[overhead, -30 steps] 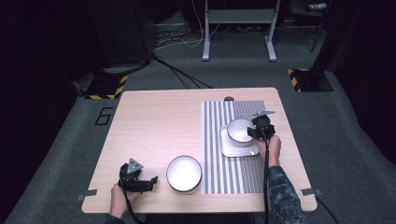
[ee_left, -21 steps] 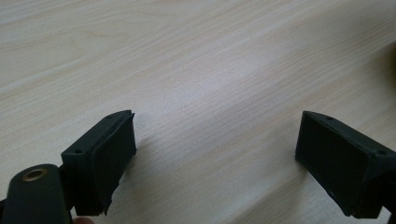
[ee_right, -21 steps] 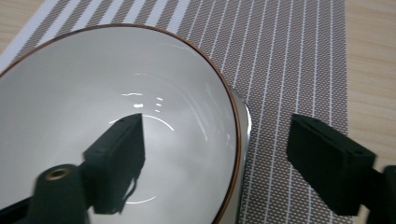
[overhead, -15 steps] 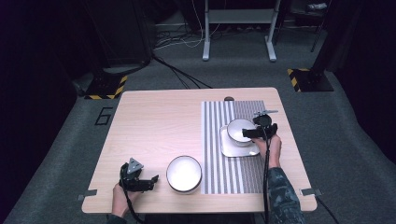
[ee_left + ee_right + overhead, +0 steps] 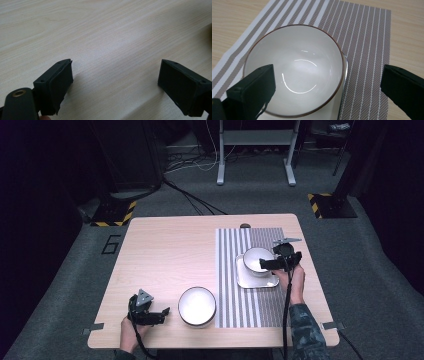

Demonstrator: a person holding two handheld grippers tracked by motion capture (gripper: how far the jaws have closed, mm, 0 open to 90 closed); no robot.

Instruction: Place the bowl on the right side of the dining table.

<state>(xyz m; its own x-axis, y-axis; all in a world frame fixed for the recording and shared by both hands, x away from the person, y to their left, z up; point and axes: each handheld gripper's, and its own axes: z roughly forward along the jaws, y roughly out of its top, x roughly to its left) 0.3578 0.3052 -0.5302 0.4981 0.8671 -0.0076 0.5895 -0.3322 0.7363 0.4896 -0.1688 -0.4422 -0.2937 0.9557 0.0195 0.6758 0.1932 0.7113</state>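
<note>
Resting on a square white plate [image 5: 257,279], a white bowl [image 5: 257,259] sits on the striped mat [image 5: 250,310] at about 3 o'clock on the table [image 5: 165,250]. In the right gripper view the bowl [image 5: 294,67] is empty, with a thin dark rim, and a corner of the plate [image 5: 344,67] peeks out beneath it at 3 o'clock. The right gripper [image 5: 265,264] hangs just over the bowl's near-right edge, held by the right hand [image 5: 292,280]; its jaws stand wide apart, one above the bowl's inside at 8 o'clock in its own view, the other out over the mat [image 5: 367,37] at 4 o'clock. Whether either jaw touches the bowl cannot be told.

A second bowl [image 5: 197,306], white with a dark rim, stands on bare wood at 6 o'clock on the table, its right edge just at the mat's left border. The left gripper [image 5: 159,314] lies low near the table's front-left edge at about 7 o'clock, just left of that bowl, in the left hand [image 5: 131,330]. Its jaws are spread wide, with bare wood [image 5: 112,37] between them.
</note>
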